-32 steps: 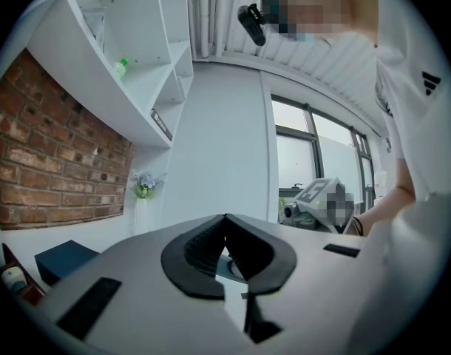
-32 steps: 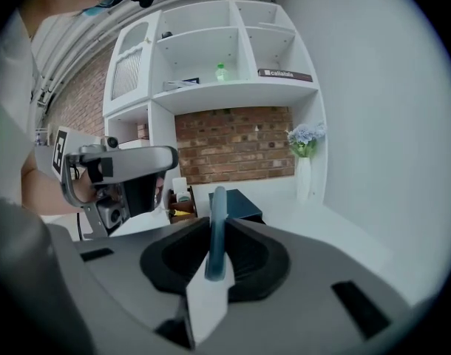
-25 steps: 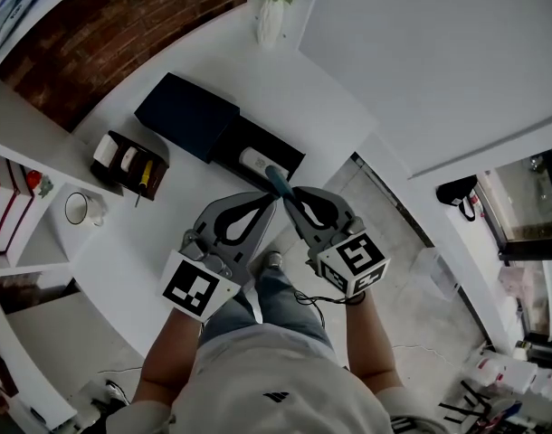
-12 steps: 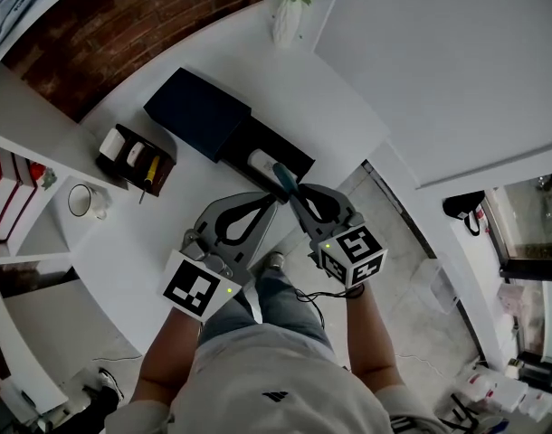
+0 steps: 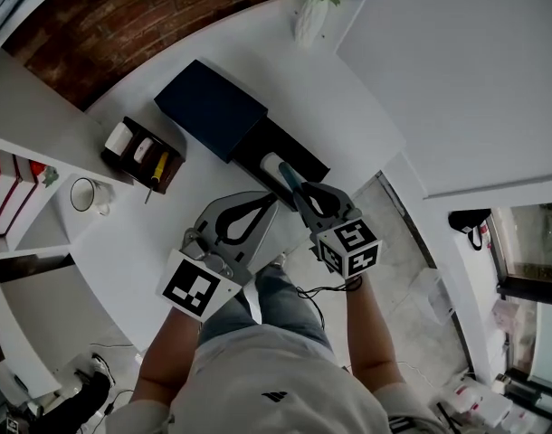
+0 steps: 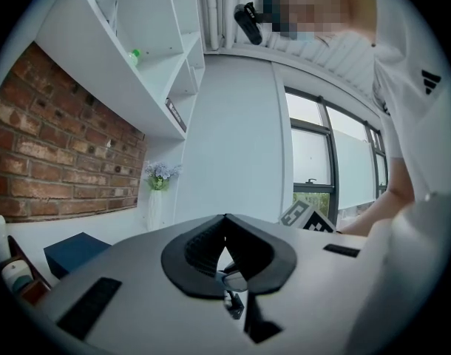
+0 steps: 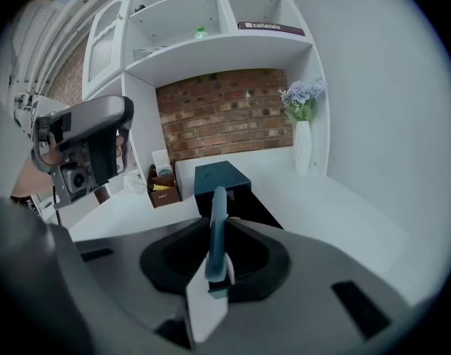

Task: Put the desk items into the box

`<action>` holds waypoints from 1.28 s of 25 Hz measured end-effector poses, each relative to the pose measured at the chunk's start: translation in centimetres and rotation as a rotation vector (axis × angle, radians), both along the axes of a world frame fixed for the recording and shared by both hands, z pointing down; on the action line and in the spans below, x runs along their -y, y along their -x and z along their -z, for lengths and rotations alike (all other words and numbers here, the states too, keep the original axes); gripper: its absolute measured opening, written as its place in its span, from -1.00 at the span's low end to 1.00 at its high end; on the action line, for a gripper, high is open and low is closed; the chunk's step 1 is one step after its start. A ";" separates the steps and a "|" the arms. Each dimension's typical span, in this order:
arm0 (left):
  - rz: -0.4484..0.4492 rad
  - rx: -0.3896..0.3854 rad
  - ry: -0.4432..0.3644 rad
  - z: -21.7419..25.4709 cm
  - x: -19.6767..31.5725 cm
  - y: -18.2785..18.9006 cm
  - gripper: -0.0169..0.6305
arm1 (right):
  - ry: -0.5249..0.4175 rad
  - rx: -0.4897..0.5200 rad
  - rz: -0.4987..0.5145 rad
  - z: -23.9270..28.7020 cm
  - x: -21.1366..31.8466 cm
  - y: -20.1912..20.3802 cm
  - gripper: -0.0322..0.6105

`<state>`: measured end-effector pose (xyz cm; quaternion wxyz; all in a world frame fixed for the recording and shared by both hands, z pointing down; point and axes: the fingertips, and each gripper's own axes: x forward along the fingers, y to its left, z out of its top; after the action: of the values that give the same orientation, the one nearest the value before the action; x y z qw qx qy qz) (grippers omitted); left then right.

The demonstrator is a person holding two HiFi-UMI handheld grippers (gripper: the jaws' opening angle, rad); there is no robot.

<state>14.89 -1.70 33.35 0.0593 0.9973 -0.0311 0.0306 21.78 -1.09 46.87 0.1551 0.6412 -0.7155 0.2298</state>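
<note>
right gripper: clamped on teal-handled tool; left gripper: jaws together, empty

You wear a pale short-sleeved T-shirt with a small black logo, at the bottom of the frame. Just above it are your blue jeans. Your left tool and right tool have smooth grey shells with black ribbed pads. Each carries a white cube of black square markers: the left cube and the right cube. A thin black cable loops under the right cube.
</note>
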 end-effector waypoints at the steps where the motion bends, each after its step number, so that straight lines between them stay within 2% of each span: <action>1: 0.005 0.002 0.004 -0.1 0.3 0.0 -0.91 | 0.010 0.000 0.004 -0.4 0.2 0.0 -0.67; 23: 0.049 0.018 0.041 -1.6 3.4 0.5 -0.91 | 0.212 -0.030 0.060 -6.2 1.3 0.9 -0.66; 32: 0.060 0.013 0.042 -1.3 3.5 0.9 -0.91 | 0.209 -0.009 0.036 -6.1 1.4 0.9 -0.65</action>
<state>13.99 -5.23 34.70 0.0808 0.9942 -0.0607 0.0359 20.89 -2.48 53.00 0.2284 0.6097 -0.6983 0.2974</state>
